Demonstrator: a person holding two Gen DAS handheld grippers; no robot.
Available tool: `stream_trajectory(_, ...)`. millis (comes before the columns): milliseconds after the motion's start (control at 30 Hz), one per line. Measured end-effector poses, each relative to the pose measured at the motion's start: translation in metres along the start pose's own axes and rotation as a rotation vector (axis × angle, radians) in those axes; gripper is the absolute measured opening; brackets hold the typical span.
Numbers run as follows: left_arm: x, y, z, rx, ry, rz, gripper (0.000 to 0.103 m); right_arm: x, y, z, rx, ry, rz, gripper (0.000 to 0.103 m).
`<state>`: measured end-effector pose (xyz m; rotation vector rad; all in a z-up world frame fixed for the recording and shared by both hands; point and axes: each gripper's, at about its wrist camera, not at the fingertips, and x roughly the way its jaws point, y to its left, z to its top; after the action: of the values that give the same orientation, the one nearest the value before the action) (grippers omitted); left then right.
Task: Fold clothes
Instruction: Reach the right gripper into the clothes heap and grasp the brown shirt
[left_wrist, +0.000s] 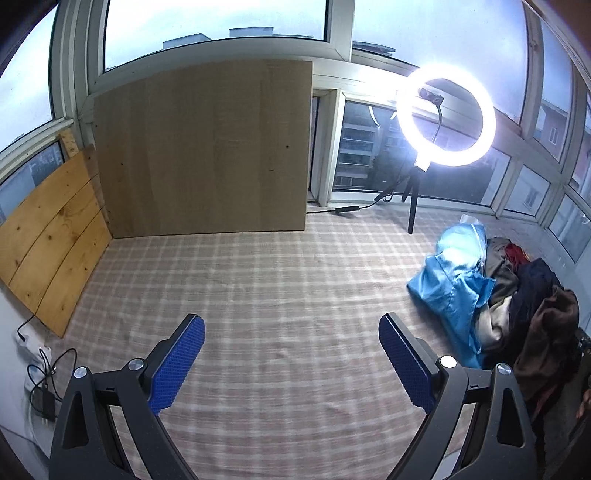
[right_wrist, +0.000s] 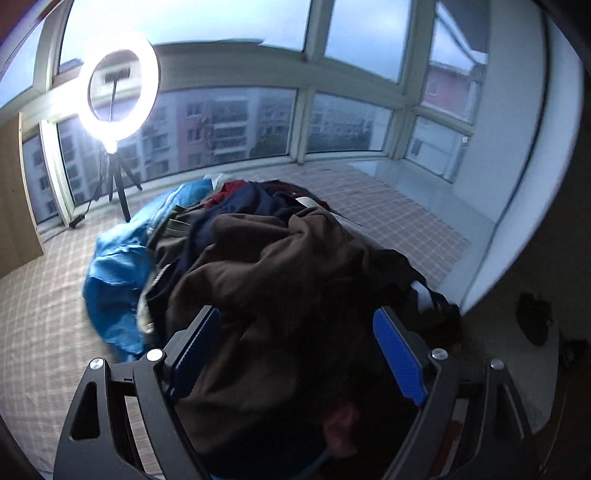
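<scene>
Your right gripper is the nearer one: its fingers stand wide apart, one on each side of the brown garment that lies on top of the pile of clothes. The brown cloth fills the gap between them, but whether the pads already touch it cannot be told. The pile sits on the checked cloth surface and stretches away from you toward the window, with the blue satin garment on its left flank and a dark navy piece behind the brown one.

Your left gripper also has its fingers apart and holds nothing; it hangs over the bare checked area, and from there the pile is well apart, off to the right.

So I judge that the first pick belongs to the right hand: the brown garment lies straight ahead of it and a little below, while the free space for spreading lies to the left, under your left gripper
</scene>
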<state>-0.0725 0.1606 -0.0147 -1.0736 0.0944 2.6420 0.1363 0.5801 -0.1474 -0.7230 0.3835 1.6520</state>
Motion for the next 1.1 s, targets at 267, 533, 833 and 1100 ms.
stream_trajectory(267,0.013,-0.016,0.005,-0.051,0.022,0.096,0.095,0.057,0.001,0.015,-0.084,0.059,0.186,0.025)
stream_trajectory(533,0.012,-0.005,0.003,-0.009,0.019,0.148,0.095,0.006,-0.019,0.042,0.047,-0.024,0.345,0.021)
stream_trajectory(833,-0.014,0.058,0.012,-0.038,-0.058,0.139,0.095,-0.126,0.022,0.113,0.093,-0.362,0.408,0.015)
stream_trajectory(1100,-0.028,0.122,0.012,-0.101,-0.102,0.149,0.095,-0.232,0.136,0.183,-0.027,-0.546,0.629,0.015)
